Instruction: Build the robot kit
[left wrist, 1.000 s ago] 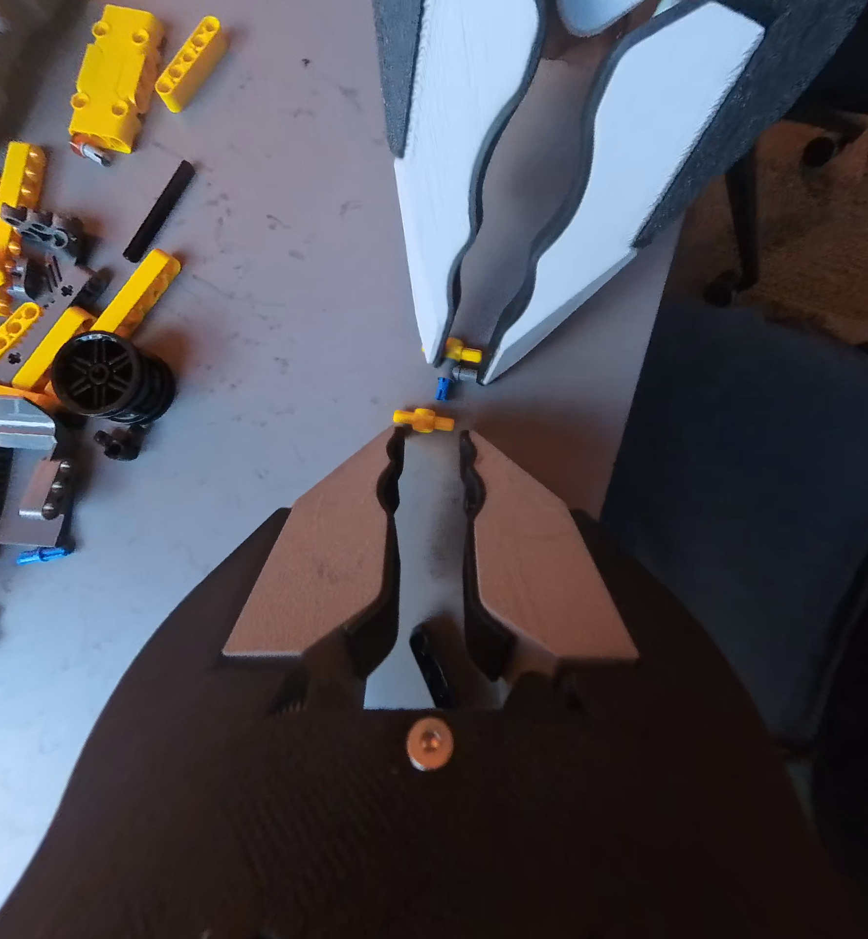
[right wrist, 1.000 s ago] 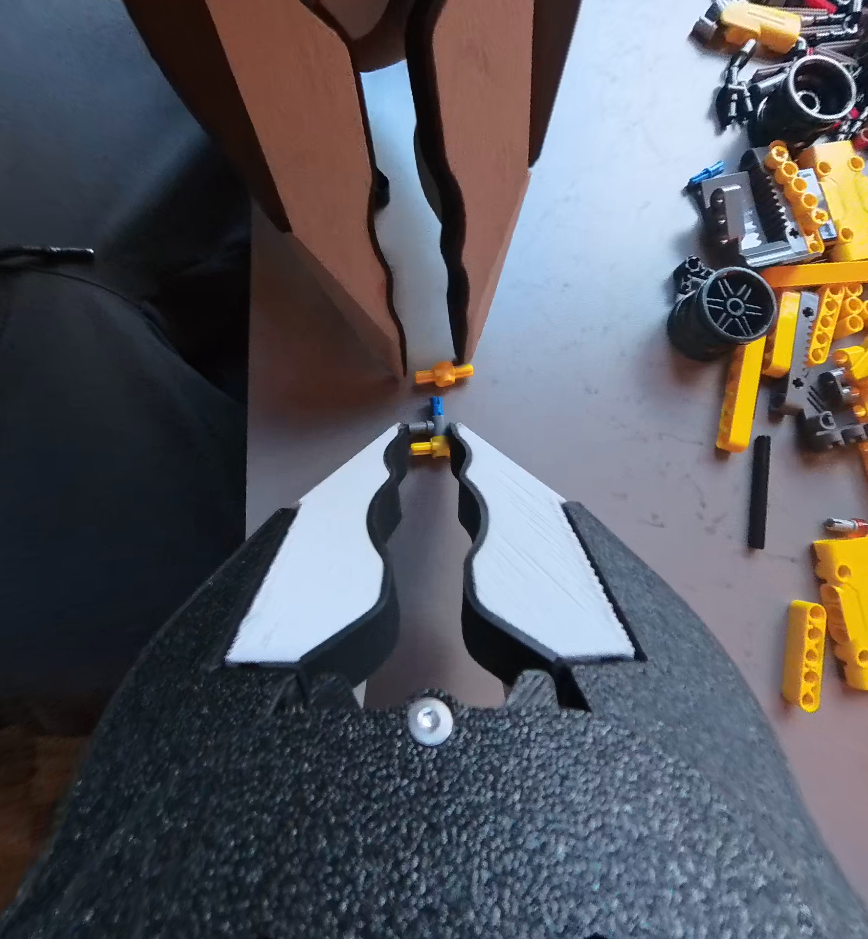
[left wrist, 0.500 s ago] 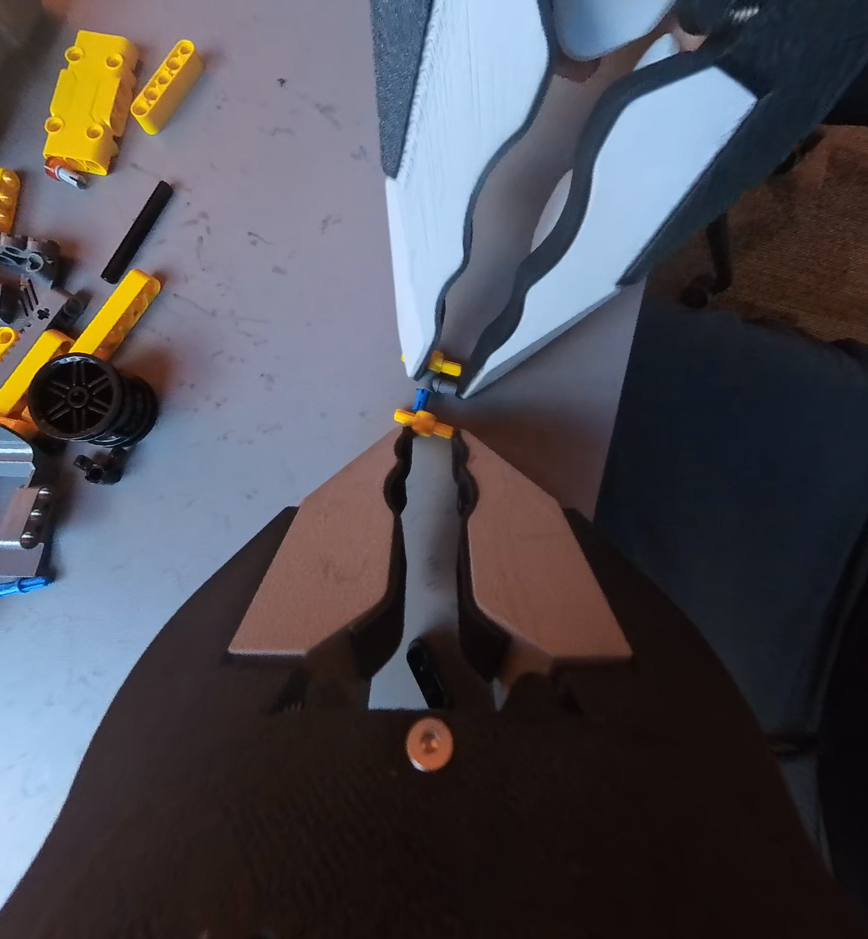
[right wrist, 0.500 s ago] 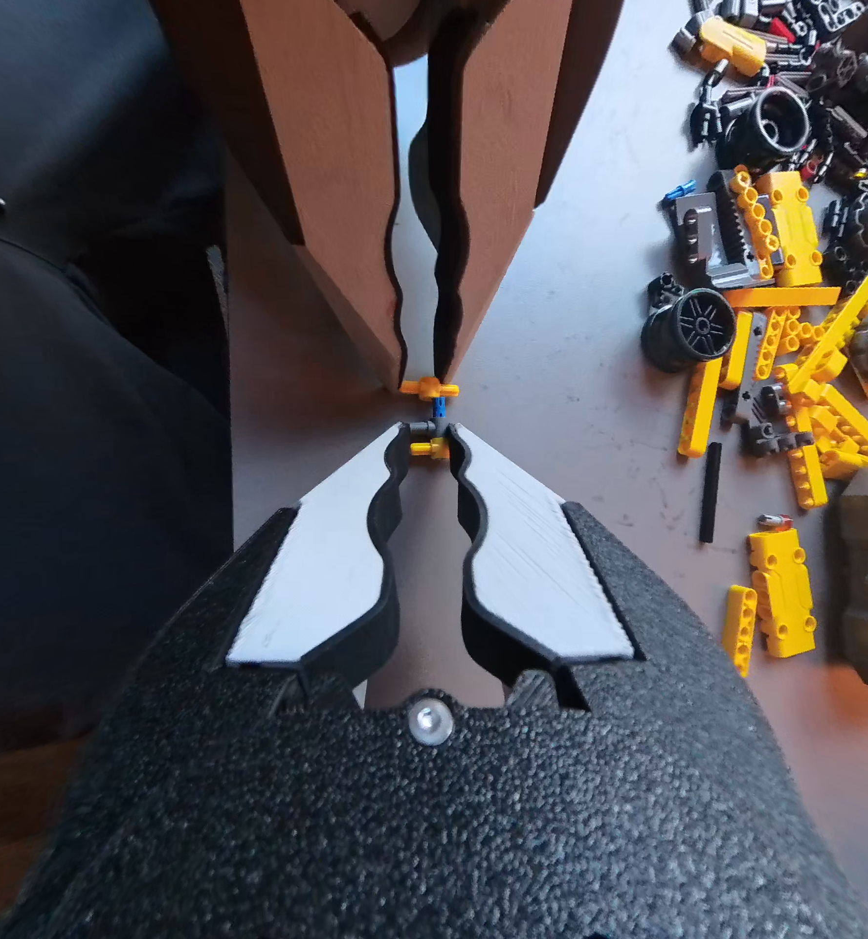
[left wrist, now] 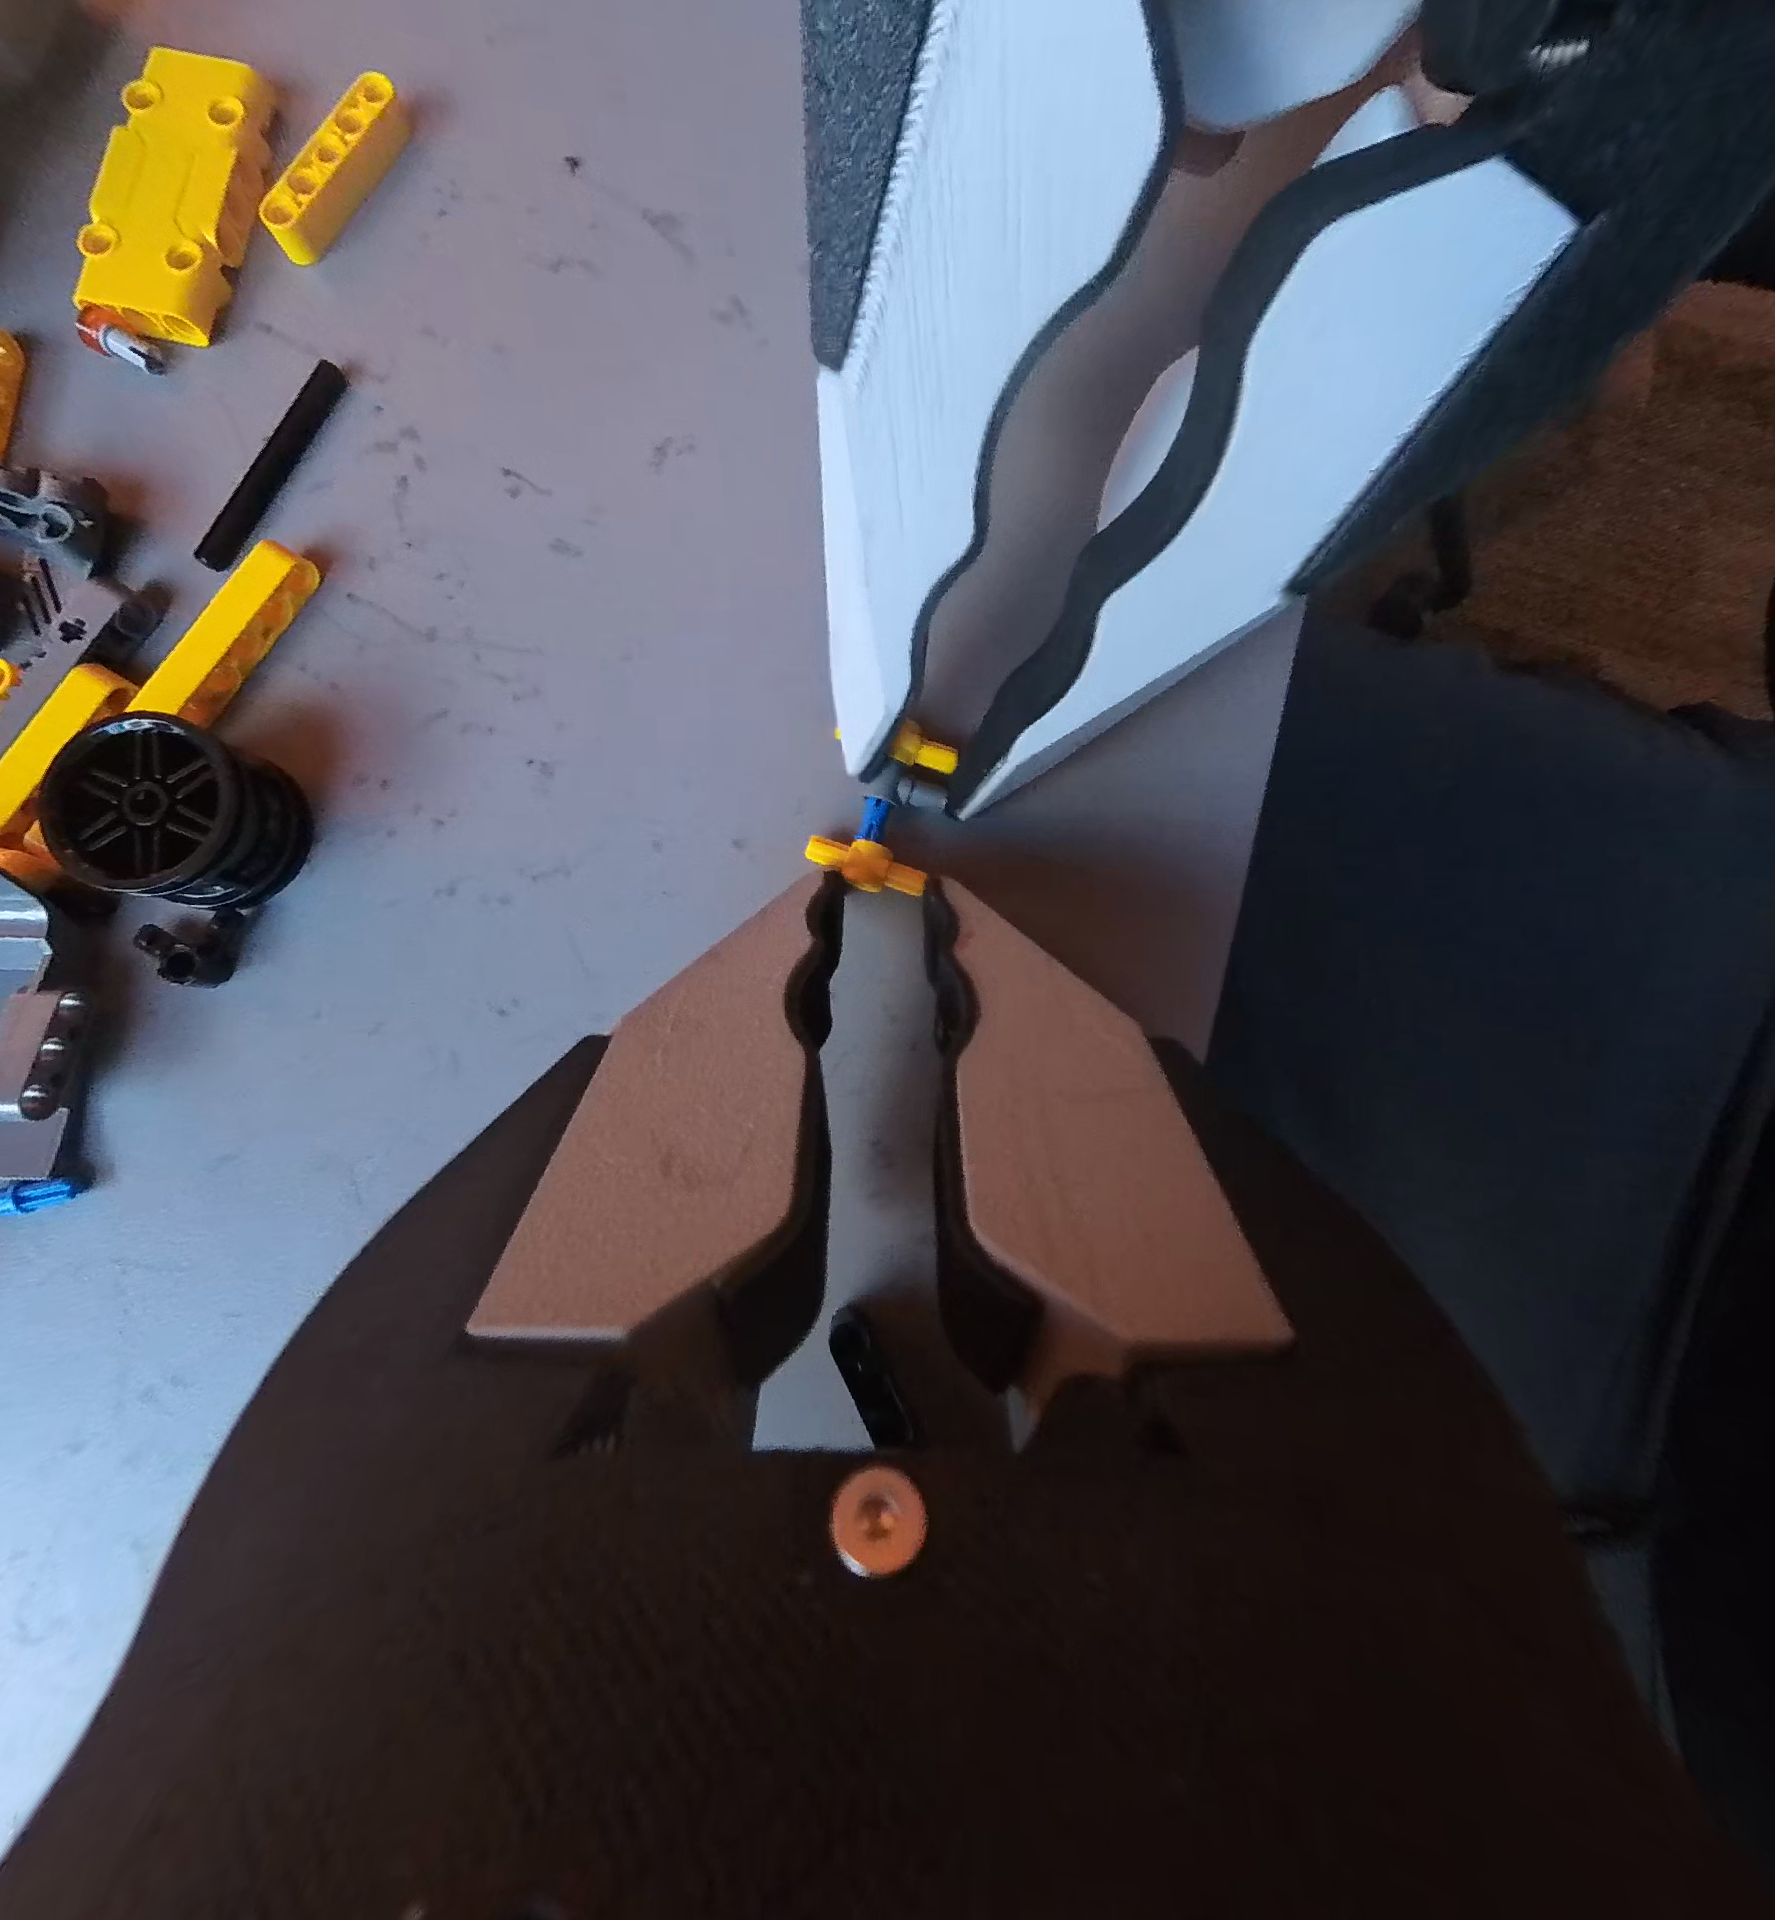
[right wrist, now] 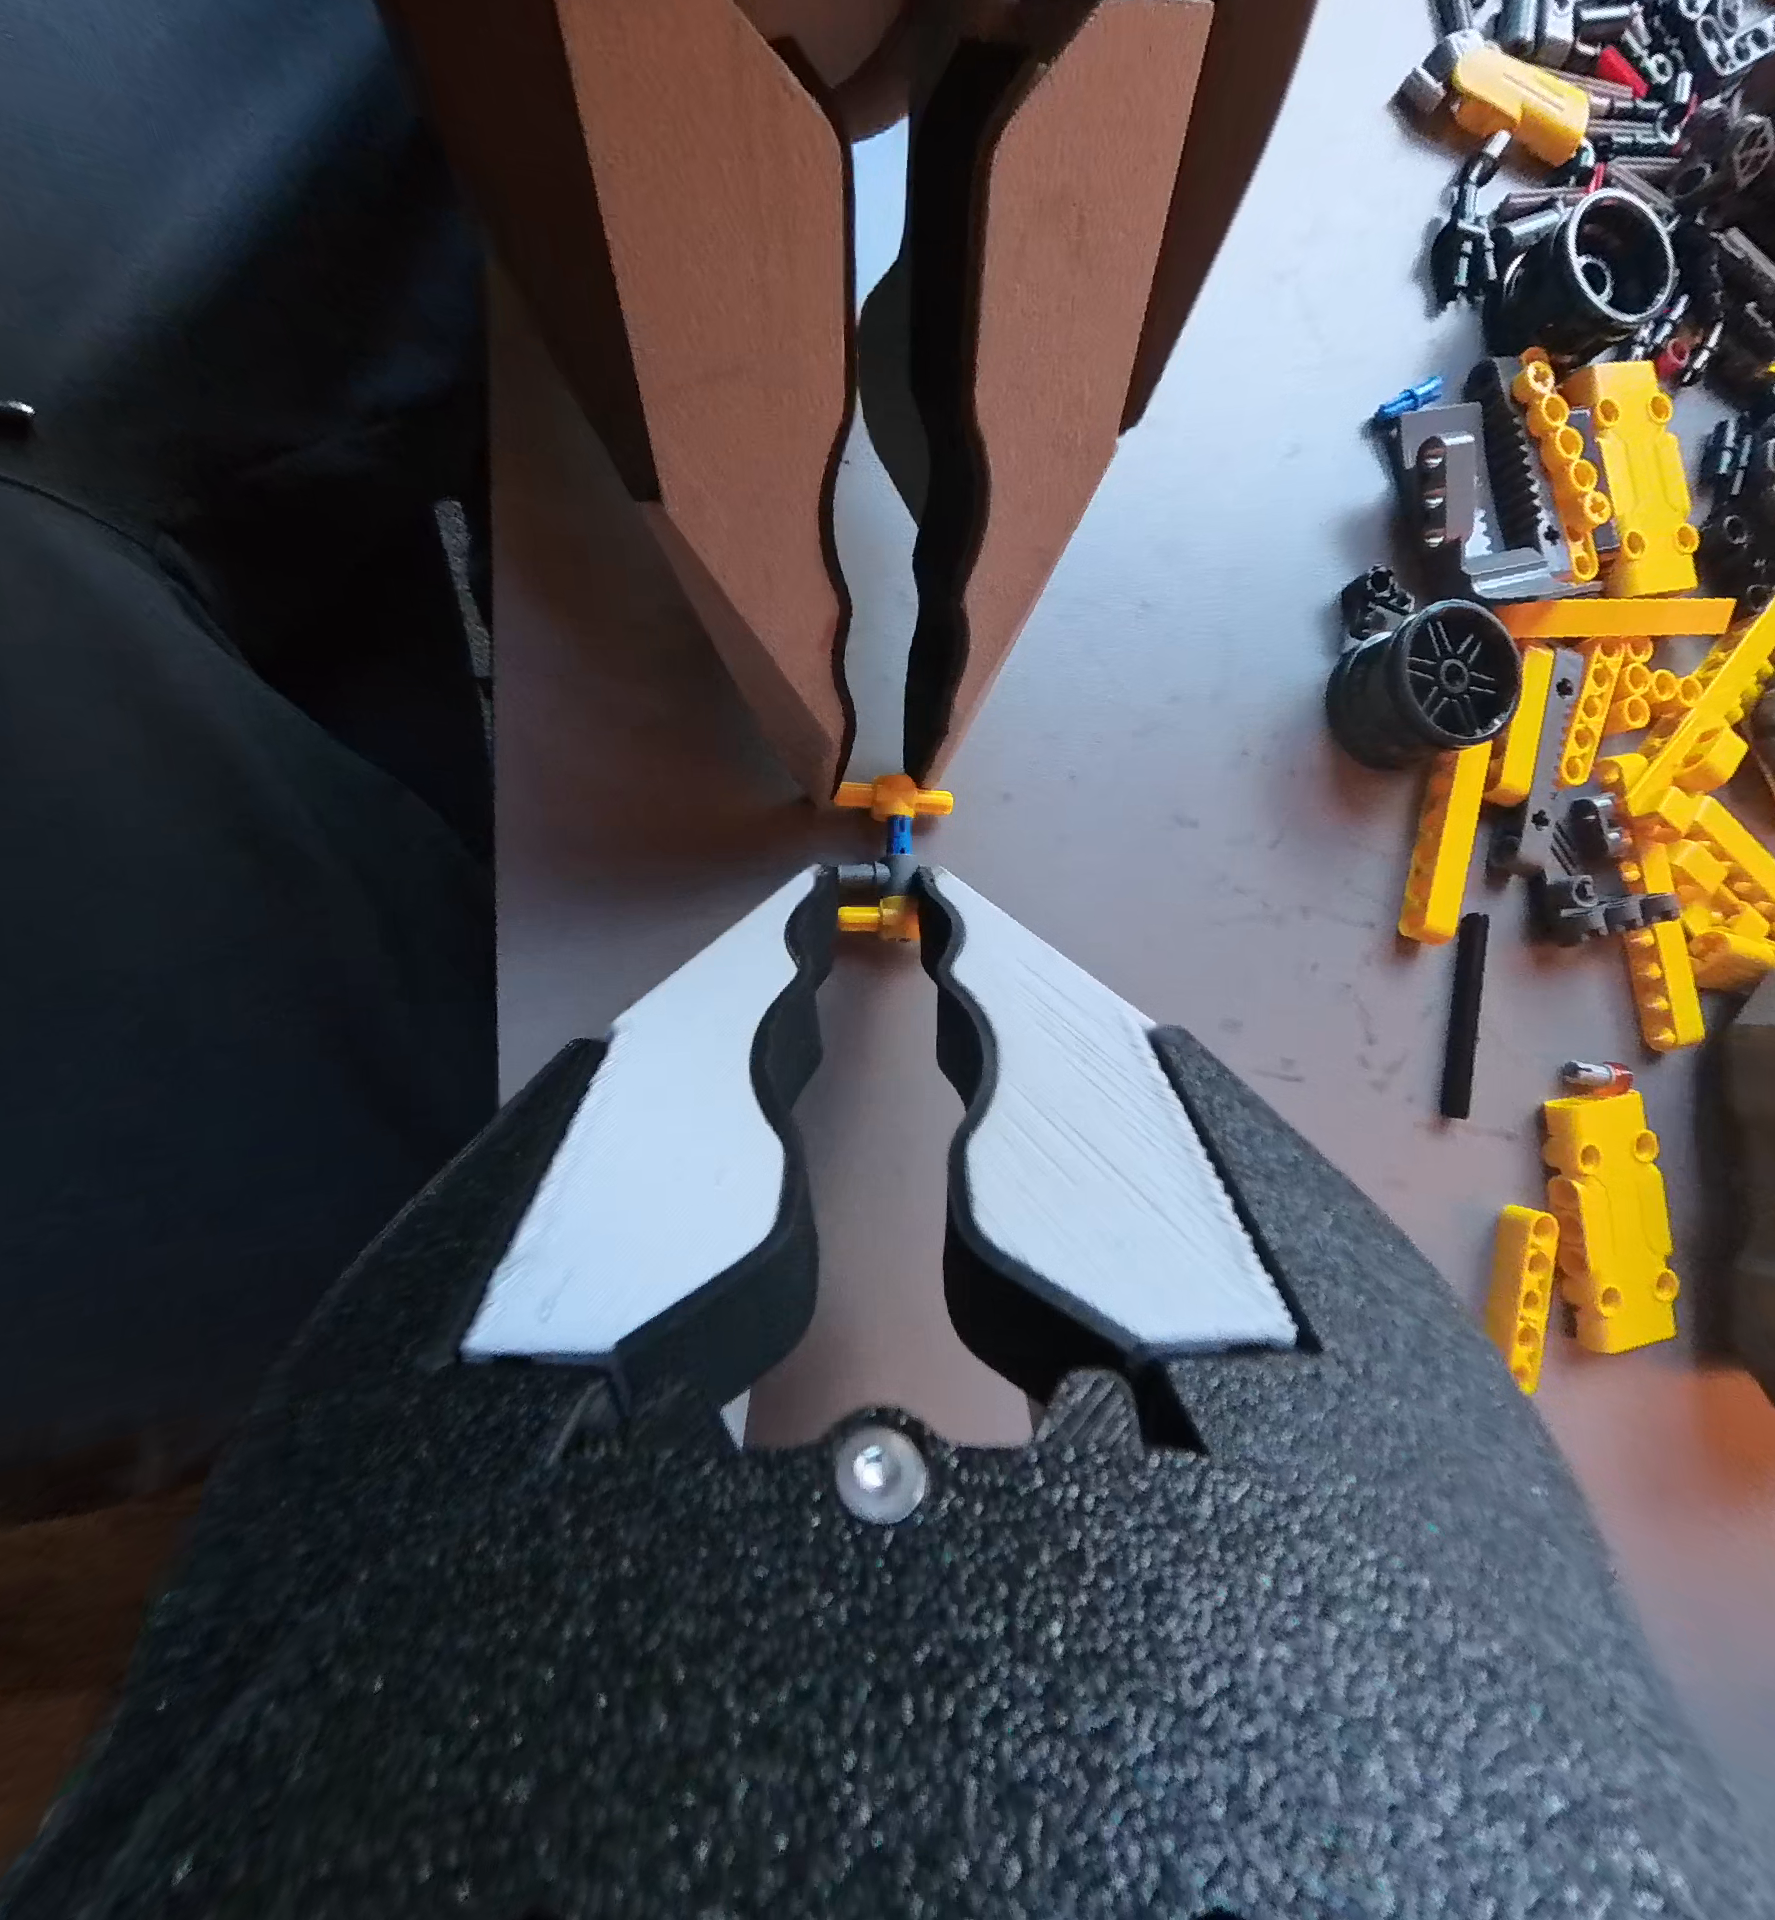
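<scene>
Here, above the grey desk [left wrist: 550, 520], the left claw [left wrist: 867, 881] pinches an orange cross-shaped connector [left wrist: 865, 864] tip-to-tip against the blue pin [right wrist: 899, 830] of the small grey-and-yellow assembly [right wrist: 881, 896] that the right claw [right wrist: 878, 891] is clamped on.

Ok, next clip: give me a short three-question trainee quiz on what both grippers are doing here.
1. True or false: the left gripper is shut on an orange cross piece.
2. What does the blue pin link? A) a wheel and a beam B) the orange cross piece and the grey-and-yellow connector C) nothing
3. Fill in: the black wheel lies on the ____, in no gripper.

Key: 1 true; 2 B, the connector sits in the right gripper; 3 table.
</scene>
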`<state>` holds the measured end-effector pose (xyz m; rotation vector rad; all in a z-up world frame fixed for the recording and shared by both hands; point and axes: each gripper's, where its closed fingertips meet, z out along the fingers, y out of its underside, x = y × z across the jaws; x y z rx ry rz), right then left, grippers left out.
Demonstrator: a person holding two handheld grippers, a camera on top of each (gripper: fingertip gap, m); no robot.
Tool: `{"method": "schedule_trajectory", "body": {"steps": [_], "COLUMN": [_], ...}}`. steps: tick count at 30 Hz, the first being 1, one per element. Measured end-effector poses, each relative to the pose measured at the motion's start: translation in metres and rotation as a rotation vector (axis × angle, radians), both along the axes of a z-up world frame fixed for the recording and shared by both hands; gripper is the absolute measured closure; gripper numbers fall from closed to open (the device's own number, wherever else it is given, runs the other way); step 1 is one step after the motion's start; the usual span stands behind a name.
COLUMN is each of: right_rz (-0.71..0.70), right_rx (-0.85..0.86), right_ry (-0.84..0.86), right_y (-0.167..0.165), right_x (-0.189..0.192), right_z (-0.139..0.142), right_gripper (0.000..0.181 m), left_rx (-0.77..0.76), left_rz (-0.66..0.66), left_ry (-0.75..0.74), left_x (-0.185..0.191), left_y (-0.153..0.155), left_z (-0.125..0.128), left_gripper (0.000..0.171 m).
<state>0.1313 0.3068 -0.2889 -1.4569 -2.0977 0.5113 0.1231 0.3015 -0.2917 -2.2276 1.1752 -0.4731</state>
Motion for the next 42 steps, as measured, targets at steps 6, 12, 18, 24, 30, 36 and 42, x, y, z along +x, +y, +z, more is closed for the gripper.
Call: {"method": "schedule_trajectory", "body": {"steps": [6, 12, 18, 24, 30, 36, 42], "right_rz": [-0.008, -0.040, -0.127, -0.107, -0.104, -0.143, -0.170], "right_rx": [-0.026, -0.071, -0.180, -0.214, -0.268, -0.317, -0.339], "right_ry": [0.022, 0.086, 0.123, 0.123, 0.135, 0.129, 0.129], "right_y": [-0.001, 0.001, 0.011, 0.011, 0.005, 0.001, 0.001], "right_x": [0.000, 0.006, 0.014, 0.007, 0.007, 0.006, 0.004], "right_z": [0.002, 0.013, 0.009, 0.002, 0.001, 0.000, 0.000], "right_gripper": [0.163, 0.160, 0.160, 0.166, 0.174, 0.176, 0.176], "left_rx": [-0.011, -0.017, -0.018, -0.027, -0.022, -0.003, 0.018], "left_rz": [0.005, 0.003, 0.001, 0.001, 0.003, 0.013, 0.000], "left_ry": [-0.018, -0.024, -0.014, -0.013, -0.002, 0.011, 0.010], "left_x": [0.000, 0.000, 0.000, 0.001, 0.000, -0.002, -0.003], "left_y": [0.000, 0.000, 0.000, 0.000, 0.001, 0.004, 0.004], "left_z": [0.000, 0.000, 0.000, 0.000, 0.000, 0.000, 0.000], "left_gripper": [0.159, 0.159, 0.159, 0.160, 0.159, 0.159, 0.159]}}
